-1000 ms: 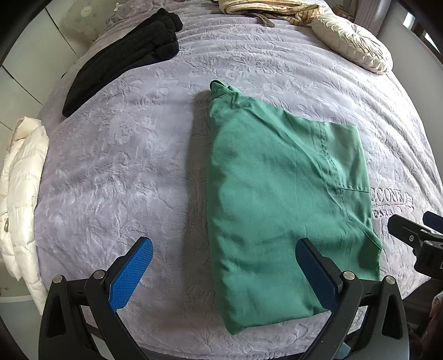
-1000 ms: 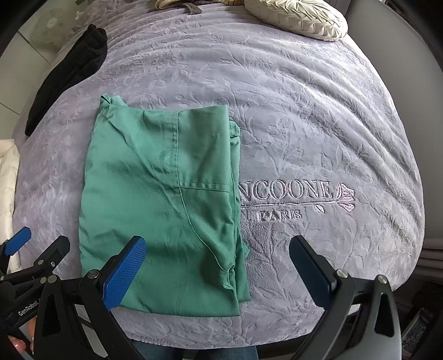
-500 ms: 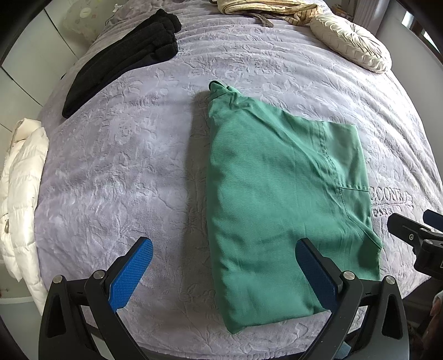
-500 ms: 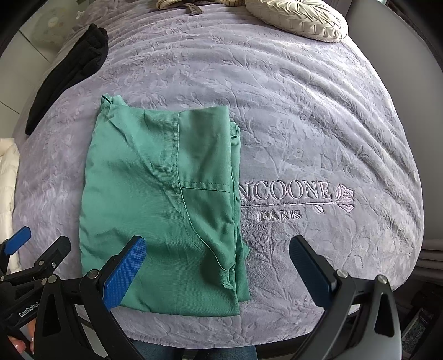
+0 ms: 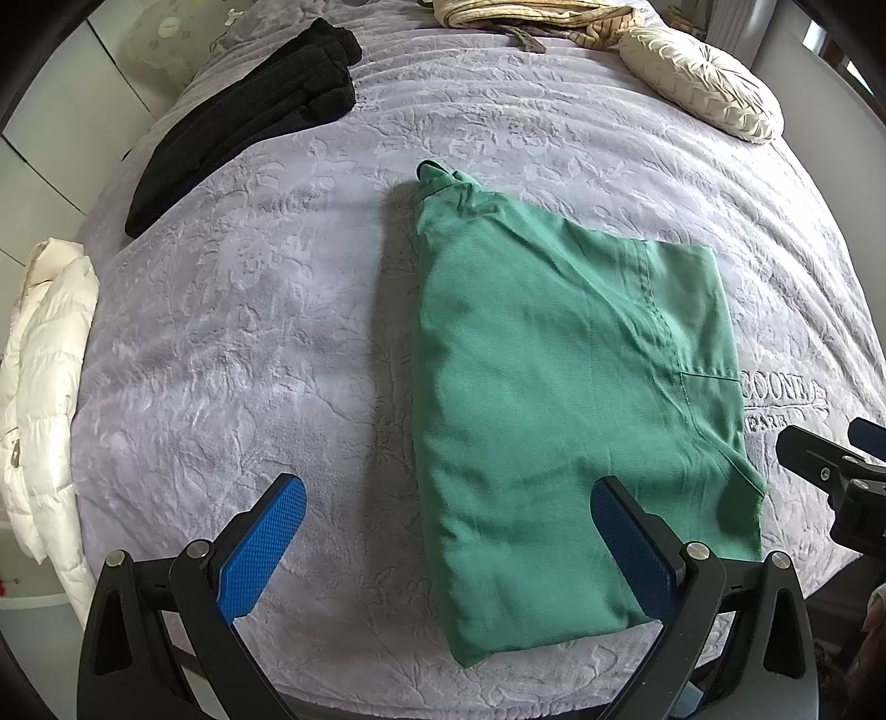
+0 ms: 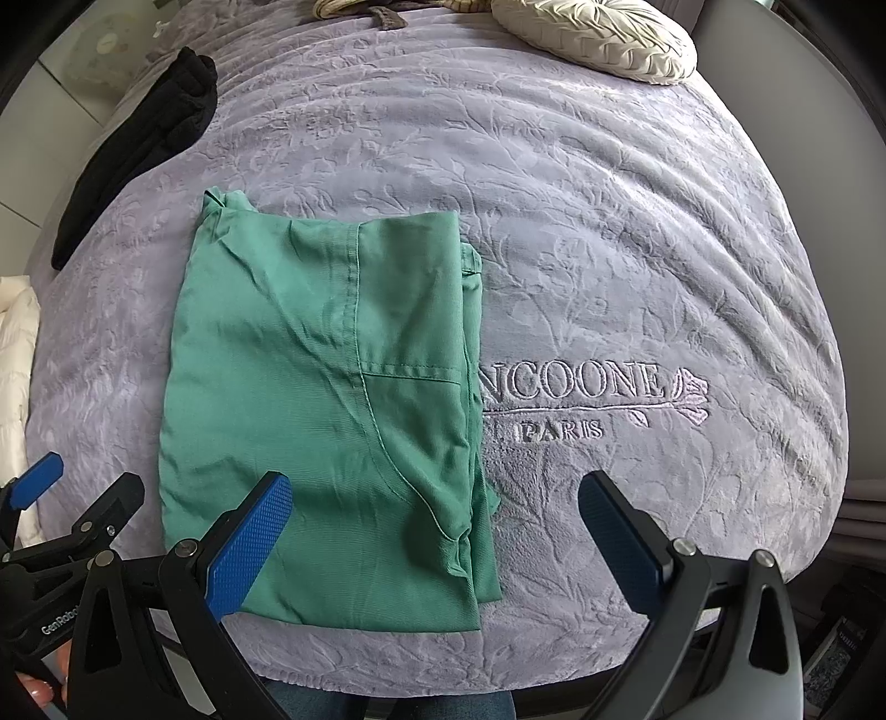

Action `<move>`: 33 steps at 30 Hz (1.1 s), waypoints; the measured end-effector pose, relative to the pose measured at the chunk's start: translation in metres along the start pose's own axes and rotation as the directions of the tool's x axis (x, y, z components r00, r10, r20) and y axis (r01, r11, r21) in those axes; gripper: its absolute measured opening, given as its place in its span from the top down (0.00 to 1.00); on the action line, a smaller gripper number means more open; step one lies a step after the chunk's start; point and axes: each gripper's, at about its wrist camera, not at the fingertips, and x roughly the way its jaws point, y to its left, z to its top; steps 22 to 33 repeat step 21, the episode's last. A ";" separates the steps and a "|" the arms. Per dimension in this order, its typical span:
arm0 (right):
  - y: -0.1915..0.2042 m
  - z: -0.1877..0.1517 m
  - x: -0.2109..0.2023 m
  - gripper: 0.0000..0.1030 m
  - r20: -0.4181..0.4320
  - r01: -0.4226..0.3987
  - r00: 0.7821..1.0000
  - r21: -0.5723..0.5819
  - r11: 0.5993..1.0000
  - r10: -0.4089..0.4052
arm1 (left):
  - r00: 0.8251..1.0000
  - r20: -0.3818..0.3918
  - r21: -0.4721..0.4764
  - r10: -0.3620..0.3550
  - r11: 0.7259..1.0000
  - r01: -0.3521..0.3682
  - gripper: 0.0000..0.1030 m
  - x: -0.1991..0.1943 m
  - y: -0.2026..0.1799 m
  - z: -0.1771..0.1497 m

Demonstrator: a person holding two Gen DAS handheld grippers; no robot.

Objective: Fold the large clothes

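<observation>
A green garment [image 5: 559,399] lies folded into a flat rectangle on the lilac bedspread [image 5: 266,310]. It also shows in the right wrist view [image 6: 315,410]. My left gripper [image 5: 448,531] is open and empty, hovering above the garment's near left edge. My right gripper [image 6: 437,526] is open and empty, hovering above the garment's near right edge. Neither gripper touches the cloth. The right gripper's tip shows at the right edge of the left wrist view [image 5: 830,471].
A black folded garment [image 5: 243,116] lies at the bed's far left. A white puffer jacket [image 5: 44,387] hangs off the left edge. A cream round cushion [image 5: 703,88] and beige striped fabric [image 5: 531,14] lie at the far end. Embroidered lettering [image 6: 587,399] marks the bedspread.
</observation>
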 end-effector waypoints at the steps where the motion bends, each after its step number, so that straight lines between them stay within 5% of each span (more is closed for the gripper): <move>1: 0.000 0.000 0.000 0.00 0.000 0.000 1.000 0.001 1.000 0.000 | 1.000 0.001 0.003 0.000 1.000 0.000 0.00 0.000 0.000 0.000; 33: 0.003 -0.004 0.002 0.00 -0.006 -0.001 1.000 0.007 1.000 0.001 | 0.999 0.034 0.021 -0.010 1.000 0.009 0.00 -0.003 -0.002 0.005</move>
